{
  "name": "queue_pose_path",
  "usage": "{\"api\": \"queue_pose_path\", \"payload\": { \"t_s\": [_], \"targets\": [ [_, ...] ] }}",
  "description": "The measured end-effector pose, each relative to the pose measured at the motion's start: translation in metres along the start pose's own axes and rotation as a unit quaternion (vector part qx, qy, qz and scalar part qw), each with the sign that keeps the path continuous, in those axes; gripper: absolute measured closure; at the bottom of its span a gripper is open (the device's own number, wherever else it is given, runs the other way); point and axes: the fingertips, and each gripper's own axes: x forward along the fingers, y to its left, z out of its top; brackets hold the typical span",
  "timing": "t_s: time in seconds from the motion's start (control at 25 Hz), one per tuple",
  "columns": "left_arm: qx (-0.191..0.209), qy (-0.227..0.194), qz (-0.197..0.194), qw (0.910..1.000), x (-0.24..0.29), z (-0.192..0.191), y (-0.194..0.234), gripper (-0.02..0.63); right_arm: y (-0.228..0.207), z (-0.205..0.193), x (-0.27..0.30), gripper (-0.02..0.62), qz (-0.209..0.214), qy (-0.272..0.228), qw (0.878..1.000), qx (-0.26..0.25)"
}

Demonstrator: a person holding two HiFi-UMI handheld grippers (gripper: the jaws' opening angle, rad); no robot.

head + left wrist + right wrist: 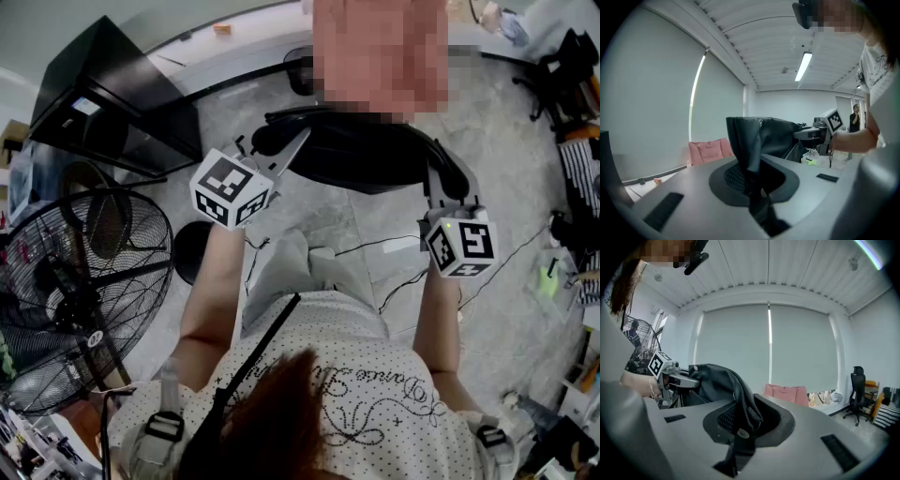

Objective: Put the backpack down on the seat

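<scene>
Both grippers are clamped almost shut on black fabric: the left gripper (752,178) pinches one fold of the backpack (370,155) and the right gripper (740,420) pinches another edge. The backpack hangs between them in front of the person, above the floor (375,253). I cannot see a seat under it. It seems best to lower it level and let go only once it rests.

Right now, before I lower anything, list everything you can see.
backpack: one, black, held up at centre
fan: one, black, floor at left
cabinet: one, black, beyond the fan
office chair: one, black, near the window
bags: seemingly two, pink, below the window
cable: at least one, black, floor ahead
bystander: one, dark clothes, far back
left gripper: one, grey, shut on backpack
right gripper: one, grey, shut on backpack
arms: two, bare, behind the grippers
</scene>
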Motion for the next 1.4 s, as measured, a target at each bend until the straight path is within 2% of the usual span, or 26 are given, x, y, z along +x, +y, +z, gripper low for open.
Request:
{"api": "queue_pose_path", "payload": {
  "t_s": [0.44,0.8,0.96,1.4],
  "targets": [
    [0.009,0.007,0.01,0.9999,-0.002,0.003,-0.008,0.569,-0.003,-0.001,-0.006,0.537,0.009,-0.002,1.0,0.013],
    [0.011,0.003,0.0,0.9999,0.012,0.005,0.011,0.569,-0.009,0.003,0.012,0.537,-0.004,-0.001,1.0,0.014],
    [0.014,-0.006,-0.012,0.9998,0.03,0.006,0.038,0.569,-0.015,0.008,0.034,0.537,-0.019,-0.002,1.0,0.012],
    [0.004,-0.019,-0.038,0.9991,0.088,0.005,0.147,0.569,-0.034,0.024,0.14,0.535,-0.054,0.007,0.998,0.012]
  ]
}}
